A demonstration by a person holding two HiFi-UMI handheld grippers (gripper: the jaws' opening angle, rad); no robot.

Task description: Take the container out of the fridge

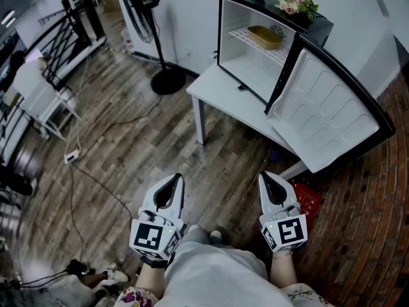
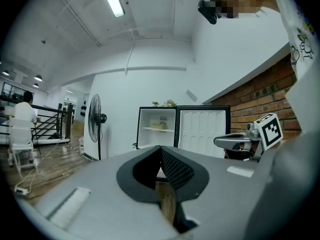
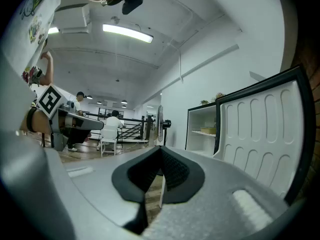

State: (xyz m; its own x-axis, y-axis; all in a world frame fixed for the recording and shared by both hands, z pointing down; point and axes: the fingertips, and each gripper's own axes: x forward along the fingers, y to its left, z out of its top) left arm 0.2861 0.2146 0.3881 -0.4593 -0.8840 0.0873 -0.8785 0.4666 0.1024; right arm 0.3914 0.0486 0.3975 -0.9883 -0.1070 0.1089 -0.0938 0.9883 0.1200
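Note:
A small black fridge stands on a white table, its door swung wide open to the right. On its wire shelf lies a flat yellow container, which shows small in the left gripper view as the container and in the right gripper view as the container. My left gripper and right gripper hang low in front of me, well short of the table, both shut and holding nothing. The left gripper points level at the fridge.
A standing fan is left of the table, with cables trailing over the wooden floor. Flowers sit on top of the fridge. A brick wall runs along the right. A person sits on a white chair far off.

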